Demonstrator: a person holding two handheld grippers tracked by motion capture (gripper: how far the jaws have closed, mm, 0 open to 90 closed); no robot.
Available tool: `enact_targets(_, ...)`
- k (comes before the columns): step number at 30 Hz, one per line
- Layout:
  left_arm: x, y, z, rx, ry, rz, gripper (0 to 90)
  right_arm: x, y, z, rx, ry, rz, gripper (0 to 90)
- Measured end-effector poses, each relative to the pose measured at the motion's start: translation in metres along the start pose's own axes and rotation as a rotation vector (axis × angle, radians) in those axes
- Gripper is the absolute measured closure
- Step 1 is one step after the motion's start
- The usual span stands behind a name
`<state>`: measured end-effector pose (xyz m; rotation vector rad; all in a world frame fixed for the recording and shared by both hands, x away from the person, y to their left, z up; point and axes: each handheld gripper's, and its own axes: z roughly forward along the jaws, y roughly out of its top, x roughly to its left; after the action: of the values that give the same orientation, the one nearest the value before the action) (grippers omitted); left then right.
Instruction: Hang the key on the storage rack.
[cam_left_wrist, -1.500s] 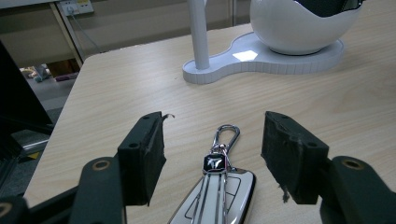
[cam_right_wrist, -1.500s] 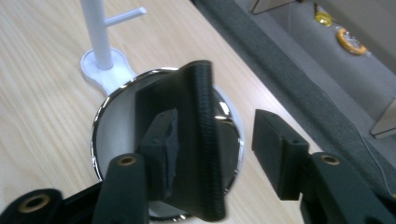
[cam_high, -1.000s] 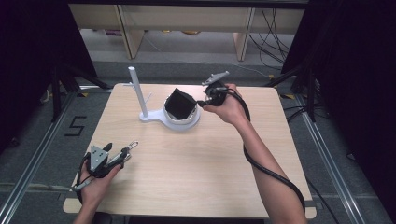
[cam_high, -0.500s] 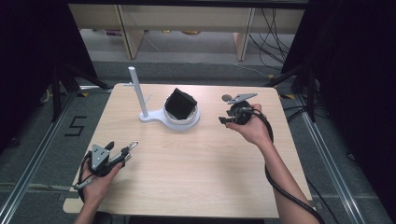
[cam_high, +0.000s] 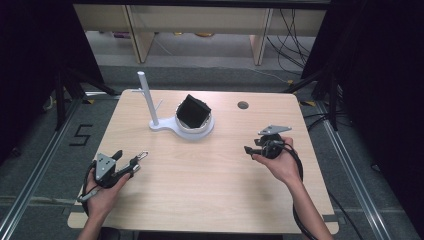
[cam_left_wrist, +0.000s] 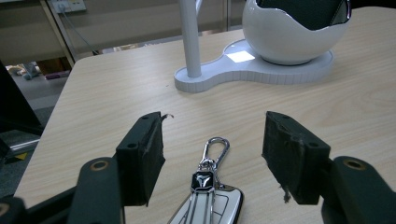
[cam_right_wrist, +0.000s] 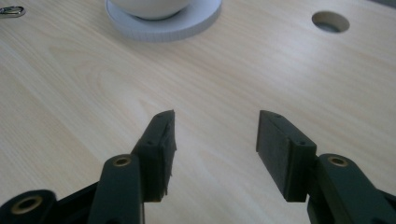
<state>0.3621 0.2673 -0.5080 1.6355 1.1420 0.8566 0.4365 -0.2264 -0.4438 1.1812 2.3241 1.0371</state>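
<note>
Chrome and black plastic lie nearest me: a car key fob (cam_left_wrist: 205, 198) with its snap clip (cam_left_wrist: 215, 148) rests flat on the pale wood counter (cam_high: 200, 175), between the two pads of my left claw (cam_left_wrist: 212, 154), which stand wide apart and touch nothing. Neither pad presses the key; it simply lies in the gap, clip end pointing away from me. I judge the fob light, rigid and rather slick on its glossy face, so I would close on the flat sides of its body, not on the loose clip, which would swing and slip. Over at my right, my right claw (cam_right_wrist: 215, 140) hangs above bare wood, its jaws having just been opening, nothing between them. Farther off stands the white holder (cam_left_wrist: 254, 70): a flat base, an upright post (cam_left_wrist: 190, 37), and an egg-shaped cup (cam_left_wrist: 292, 32) with a dark object (cam_high: 193, 111) set in it. Beyond that, a round hole (cam_high: 243, 105) pierces the counter.
</note>
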Motion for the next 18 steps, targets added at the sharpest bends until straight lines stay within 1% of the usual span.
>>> enact_targets(1, 0.0, 0.001, 0.002, 0.005, -0.007, 0.011, 37.2, 0.001, -0.005, -0.001, 0.003, -0.002, 0.03, 47.3)
enact_targets(2, 0.0, 0.003, 0.002, 0.016, -0.008, 0.018, 36.3, 0.0, -0.013, -0.001, 0.003, -0.015, 0.017, 47.1)
enact_targets(3, 0.0, 0.005, 0.004, 0.023, -0.016, 0.022, 35.9, 0.0, -0.017, -0.002, 0.006, -0.015, 0.015, 46.9)
enact_targets(4, 0.0, 0.007, 0.006, 0.028, -0.027, 0.03, 35.4, 0.002, -0.023, -0.004, 0.035, -0.025, 0.052, 46.5)
enact_targets(5, 0.0, 0.01, 0.007, 0.038, -0.03, 0.037, 35.1, 0.003, -0.027, -0.005, 0.038, -0.027, 0.065, 46.2)
enact_targets(6, -0.001, 0.012, 0.008, 0.051, -0.036, 0.05, 35.1, 0.002, -0.033, -0.006, 0.034, -0.031, 0.061, 46.1)
enact_targets(7, -0.001, 0.015, 0.009, 0.063, -0.049, 0.057, 35.1, 0.004, -0.037, -0.006, 0.032, -0.038, 0.074, 46.0)
enact_targets(8, -0.001, 0.017, 0.011, 0.075, -0.057, 0.064, 35.0, 0.005, -0.041, -0.008, 0.047, -0.035, 0.091, 45.8)
enact_targets(9, -0.001, 0.019, 0.012, 0.091, -0.062, 0.072, 35.1, 0.005, -0.046, -0.008, 0.045, -0.048, 0.074, 45.6)
enact_targets(10, 0.0, 0.021, 0.014, 0.102, -0.077, 0.08, 35.3, 0.007, -0.05, -0.008, 0.054, -0.046, 0.085, 45.5)
enact_targets(11, 0.001, 0.023, 0.014, 0.119, -0.081, 0.086, 35.9, 0.008, -0.054, -0.01, 0.059, -0.047, 0.098, 45.4)
enact_targets(12, 0.003, 0.025, 0.016, 0.141, -0.094, 0.089, 36.9, 0.008, -0.057, -0.01, 0.053, -0.05, 0.092, 45.4)
enact_targets(13, 0.004, 0.028, 0.018, 0.161, -0.11, 0.091, 37.9, 0.009, -0.06, -0.01, 0.053, -0.041, 0.107, 45.3)
enact_targets(14, 0.006, 0.031, 0.021, 0.184, -0.123, 0.083, 39.3, 0.009, -0.062, -0.012, 0.048, -0.054, 0.107, 45.3)
enact_targets(15, 0.008, 0.034, 0.023, 0.222, -0.132, 0.081, 41.2, 0.009, -0.063, -0.014, 0.046, -0.054, 0.116, 45.3)
enact_targets(16, 0.01, 0.037, 0.026, 0.248, -0.141, 0.087, 42.9, 0.007, -0.065, -0.014, 0.021, -0.049, 0.099, 45.3)
enact_targets(17, 0.012, 0.04, 0.028, 0.287, -0.151, 0.102, 44.2, 0.007, -0.066, -0.014, 0.003, -0.055, 0.095, 45.3)
enact_targets(18, 0.017, 0.045, 0.029, 0.354, -0.163, 0.171, 45.3, 0.009, -0.066, -0.017, 0.01, -0.061, 0.121, 45.3)
